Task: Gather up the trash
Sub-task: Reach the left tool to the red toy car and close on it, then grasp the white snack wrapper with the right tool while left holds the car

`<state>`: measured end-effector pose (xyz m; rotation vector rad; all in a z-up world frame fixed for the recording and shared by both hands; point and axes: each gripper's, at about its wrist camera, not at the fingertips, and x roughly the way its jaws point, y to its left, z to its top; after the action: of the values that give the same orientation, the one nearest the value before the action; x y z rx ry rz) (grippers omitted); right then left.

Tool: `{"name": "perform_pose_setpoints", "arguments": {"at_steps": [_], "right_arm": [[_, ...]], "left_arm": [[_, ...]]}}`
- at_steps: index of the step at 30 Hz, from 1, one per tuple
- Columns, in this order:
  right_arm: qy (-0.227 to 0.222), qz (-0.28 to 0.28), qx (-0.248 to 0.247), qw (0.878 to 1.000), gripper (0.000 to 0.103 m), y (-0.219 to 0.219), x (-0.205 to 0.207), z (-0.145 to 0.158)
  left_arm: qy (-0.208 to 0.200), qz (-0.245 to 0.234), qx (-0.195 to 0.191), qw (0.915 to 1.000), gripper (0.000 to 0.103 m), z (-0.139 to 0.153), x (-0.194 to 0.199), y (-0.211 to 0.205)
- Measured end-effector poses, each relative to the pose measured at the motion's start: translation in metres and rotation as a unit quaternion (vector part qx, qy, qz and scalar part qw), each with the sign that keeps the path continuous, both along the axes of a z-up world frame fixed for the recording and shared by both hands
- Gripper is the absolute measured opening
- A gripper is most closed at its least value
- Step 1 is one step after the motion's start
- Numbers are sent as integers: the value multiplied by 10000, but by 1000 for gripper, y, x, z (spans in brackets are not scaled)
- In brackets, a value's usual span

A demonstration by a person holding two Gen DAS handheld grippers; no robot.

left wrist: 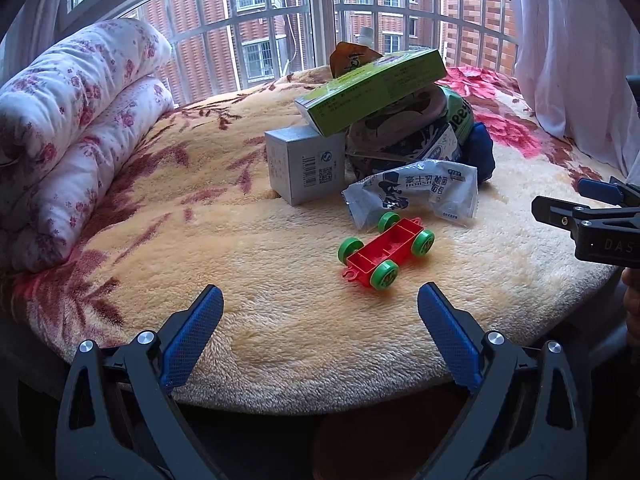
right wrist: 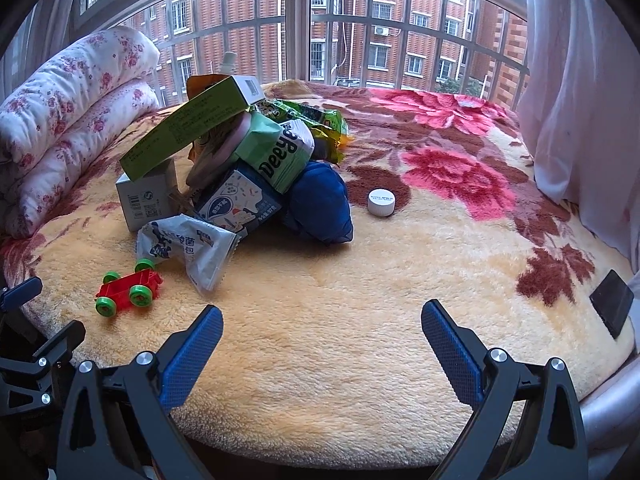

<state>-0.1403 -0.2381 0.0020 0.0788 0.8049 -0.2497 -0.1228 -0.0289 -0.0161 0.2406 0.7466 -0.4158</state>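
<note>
Crinkled wrappers [left wrist: 412, 196], boxes [left wrist: 306, 164]; plush blanket [left wrist: 280, 320]

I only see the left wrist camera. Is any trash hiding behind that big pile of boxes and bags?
Observer: Yes. A white bottle cap lies on the blanket, to the right of the blue bundle and apart from it.
Operator: Wow! Anything else back there?
Observer: A green and yellow snack bag lies at the back of the pile, behind the pale green pack.
Operator: Is the right gripper holding something?
Observer: No. The right gripper is open, with nothing between its fingers.
</note>
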Motion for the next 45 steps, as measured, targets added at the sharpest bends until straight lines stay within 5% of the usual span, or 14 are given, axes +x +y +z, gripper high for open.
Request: {"name": "perform_pose_setpoints", "arguments": {"at_steps": [14, 34, 38, 39, 43, 45], "right_arm": [[10, -89, -10, 10000, 98, -5, 2, -1], [59, -527, 128, 9985, 98, -31, -5, -6], [104, -527, 105, 9985, 98, -31, -1, -9], [120, -526, 105, 9985, 98, -32, 0, -10], [180, -521, 103, 9984, 98, -31, 3, -14], [201, -525, 99, 9984, 98, -31, 4, -15]], "left_arm": [[26, -363, -68, 9993, 95, -1, 12, -7], [262, -1773, -311, 9833, 95, -24, 52, -43], [305, -1655, -333, 9852, 95, -36, 65, -48], [292, -1589, -430, 9859, 91, -37, 66, -47], [213, -1456, -523, 9877, 46, -41, 65, -44], [177, -1402, -533, 9885, 38, -41, 63, -41]]}}
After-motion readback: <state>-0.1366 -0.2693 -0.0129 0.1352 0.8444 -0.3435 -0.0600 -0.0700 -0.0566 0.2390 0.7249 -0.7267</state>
